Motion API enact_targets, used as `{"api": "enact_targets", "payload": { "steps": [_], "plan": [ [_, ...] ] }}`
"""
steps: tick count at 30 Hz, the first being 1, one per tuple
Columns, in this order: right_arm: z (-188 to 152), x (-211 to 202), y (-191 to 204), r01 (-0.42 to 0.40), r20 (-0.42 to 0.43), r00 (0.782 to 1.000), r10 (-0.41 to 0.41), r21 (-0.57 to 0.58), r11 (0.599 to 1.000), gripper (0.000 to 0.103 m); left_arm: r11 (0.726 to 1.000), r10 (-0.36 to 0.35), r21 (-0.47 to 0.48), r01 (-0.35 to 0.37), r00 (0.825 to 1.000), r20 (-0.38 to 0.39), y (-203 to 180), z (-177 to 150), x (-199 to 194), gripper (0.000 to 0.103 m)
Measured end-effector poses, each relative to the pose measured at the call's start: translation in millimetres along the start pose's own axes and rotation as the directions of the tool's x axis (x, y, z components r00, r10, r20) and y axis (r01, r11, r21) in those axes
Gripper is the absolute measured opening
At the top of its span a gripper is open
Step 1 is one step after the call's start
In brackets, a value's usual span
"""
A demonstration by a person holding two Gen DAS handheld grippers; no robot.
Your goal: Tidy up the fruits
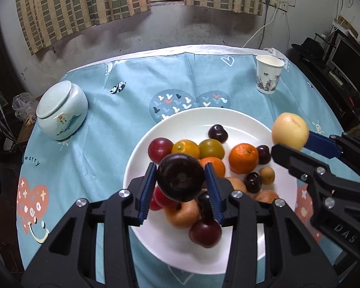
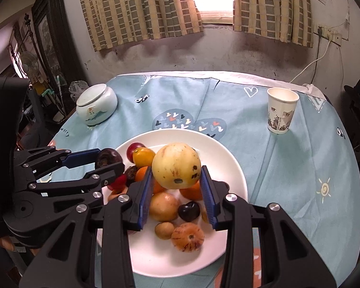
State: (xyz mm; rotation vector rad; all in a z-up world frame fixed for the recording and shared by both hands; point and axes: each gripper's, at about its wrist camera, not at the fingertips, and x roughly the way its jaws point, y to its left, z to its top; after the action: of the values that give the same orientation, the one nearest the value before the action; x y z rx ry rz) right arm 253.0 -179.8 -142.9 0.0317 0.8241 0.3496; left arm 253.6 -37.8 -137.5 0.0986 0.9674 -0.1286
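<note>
A white plate [image 1: 242,120] on the blue tablecloth holds several fruits: oranges [image 1: 243,157], dark plums [image 1: 218,133], red plums and yellow-green ones. My left gripper [image 1: 181,180] is shut on a dark purple plum [image 1: 180,180] and holds it above the plate's left side; it also shows in the right wrist view [image 2: 108,159]. My right gripper [image 2: 176,180] is shut on a pale yellow round fruit [image 2: 176,165] above the plate [image 2: 228,158]. That fruit shows at the plate's right edge in the left wrist view [image 1: 290,130].
A pale lidded ceramic jar [image 1: 62,110] stands at the table's far left. A paper cup [image 1: 268,74] stands at the far right. The wall with curtains lies behind the table; shelves with electronics stand to the right.
</note>
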Motion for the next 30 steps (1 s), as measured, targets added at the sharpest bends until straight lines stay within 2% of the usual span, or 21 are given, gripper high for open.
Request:
{"api": "enact_targets", "payload": {
  "steps": [9, 15, 17, 18, 19, 20, 23, 25, 27, 30],
  "plan": [
    [-6, 21, -5, 0.027, -0.048, 0.998, -0.029, -0.042, 0.999, 0.038, 1.0, 0.024, 0.003, -0.024, 0.999, 0.03, 10, -9, 4, 0.042],
    [-6, 25, -8, 0.021, -0.052, 0.998, -0.022, -0.022, 1.0, 0.039, 0.999, 0.024, -0.033, -0.024, 0.999, 0.022, 21, -11, 4, 0.041],
    [-6, 29, -3, 0.009, -0.078, 0.997, -0.012, -0.037, 0.999, 0.04, 0.999, 0.023, -0.027, -0.022, 0.999, 0.031, 20, -10, 2, 0.042],
    [-7, 32, -1, 0.008, -0.09, 0.996, -0.012, -0.047, 0.999, 0.048, 0.999, 0.024, -0.022, -0.023, 0.999, 0.032, 19, -10, 1, 0.045],
    [-7, 32, 0, 0.013, -0.09, 0.996, -0.018, -0.053, 0.999, 0.063, 0.999, 0.026, -0.022, -0.025, 0.999, 0.033, 18, -11, 0, 0.047],
    [-7, 31, 1, 0.023, -0.078, 0.997, -0.027, -0.053, 0.998, 0.065, 0.999, 0.025, -0.024, -0.024, 0.999, 0.034, 18, -11, -1, 0.047],
    [-6, 27, 2, 0.014, -0.065, 0.998, -0.017, -0.048, 0.999, 0.065, 0.999, 0.025, -0.025, -0.024, 0.999, 0.033, 17, -12, -2, 0.05],
    [-6, 24, 2, 0.021, -0.062, 0.998, -0.024, -0.052, 0.998, 0.065, 1.0, 0.023, -0.023, -0.022, 0.999, 0.041, 17, -12, -5, 0.055],
    [-6, 21, 1, 0.02, -0.065, 0.998, -0.023, -0.044, 0.999, 0.065, 0.999, 0.03, -0.018, -0.029, 0.998, 0.058, 15, -12, -10, 0.061],
    [-9, 11, 2, 0.016, -0.057, 0.998, -0.018, -0.035, 0.999, 0.065, 0.999, 0.044, -0.001, -0.044, 0.995, 0.093, 12, -11, -24, 0.064]
  ]
}}
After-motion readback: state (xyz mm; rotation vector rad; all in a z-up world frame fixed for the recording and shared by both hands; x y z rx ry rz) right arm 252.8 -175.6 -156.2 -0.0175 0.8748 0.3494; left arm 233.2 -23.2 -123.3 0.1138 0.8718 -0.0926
